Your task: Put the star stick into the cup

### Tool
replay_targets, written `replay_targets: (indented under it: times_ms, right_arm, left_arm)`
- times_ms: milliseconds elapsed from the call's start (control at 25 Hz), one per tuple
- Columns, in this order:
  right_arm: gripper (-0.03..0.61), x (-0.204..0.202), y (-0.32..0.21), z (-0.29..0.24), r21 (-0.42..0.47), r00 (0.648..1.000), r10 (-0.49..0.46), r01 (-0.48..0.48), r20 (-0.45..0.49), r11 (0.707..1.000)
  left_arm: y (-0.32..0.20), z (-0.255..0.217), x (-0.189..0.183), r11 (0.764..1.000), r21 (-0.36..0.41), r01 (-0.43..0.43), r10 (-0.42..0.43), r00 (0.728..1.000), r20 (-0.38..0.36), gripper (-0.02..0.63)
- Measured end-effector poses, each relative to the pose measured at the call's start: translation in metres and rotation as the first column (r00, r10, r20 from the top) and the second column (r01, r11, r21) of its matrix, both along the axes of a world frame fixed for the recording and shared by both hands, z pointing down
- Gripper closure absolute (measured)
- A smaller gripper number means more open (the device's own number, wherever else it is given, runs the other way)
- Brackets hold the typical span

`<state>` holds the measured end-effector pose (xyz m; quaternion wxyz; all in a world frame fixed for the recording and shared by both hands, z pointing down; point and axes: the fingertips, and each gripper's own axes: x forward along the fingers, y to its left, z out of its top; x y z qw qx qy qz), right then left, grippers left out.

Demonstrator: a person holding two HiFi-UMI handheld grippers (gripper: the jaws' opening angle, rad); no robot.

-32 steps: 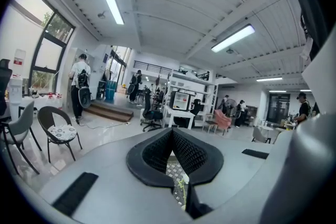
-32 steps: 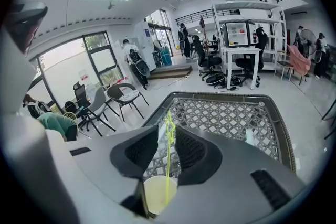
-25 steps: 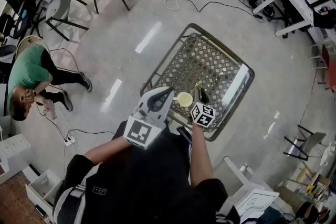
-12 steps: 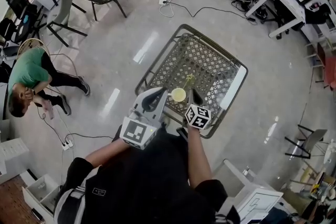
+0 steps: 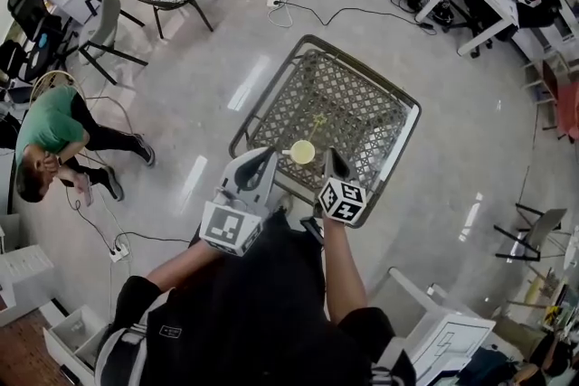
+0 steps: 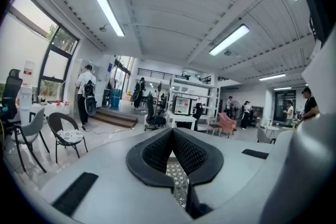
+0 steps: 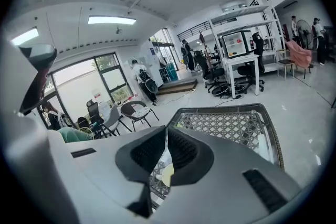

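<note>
My left fingers (image 6: 193,156) are pressed together with nothing in them, and the left gripper (image 5: 269,160) hangs at the near edge of the lattice table (image 5: 362,108). My right fingers (image 7: 185,153) are closed to a slit, nothing gripped that I can see. The right gripper (image 5: 333,160) sits just right of the yellow cup (image 5: 302,152). The star stick (image 5: 318,118) shows faintly just beyond the cup; whether it's standing in it or lying behind it, I can't tell.
</note>
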<state>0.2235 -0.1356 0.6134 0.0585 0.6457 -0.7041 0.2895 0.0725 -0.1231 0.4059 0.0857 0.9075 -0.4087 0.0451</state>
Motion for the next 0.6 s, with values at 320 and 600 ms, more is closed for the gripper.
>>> replay_targets:
  times_ms: [320,600]
  right_arm:
    - [0.557,-0.016,0.009,-0.024,0.003,0.999,0.044,-0.044,-0.017,0.999]
    - [0.560,-0.035,0.025,-0.057,0.037,0.995,0.099,-0.098,-0.028,0.995]
  left_arm:
    - [-0.014,-0.004,0.001,0.997,-0.009,-0.073,0.073,0.997,-0.017,0.598]
    - [-0.024,-0.006,-0.006,0.990,-0.021,-0.142,0.141,0.989,-0.040,0.598]
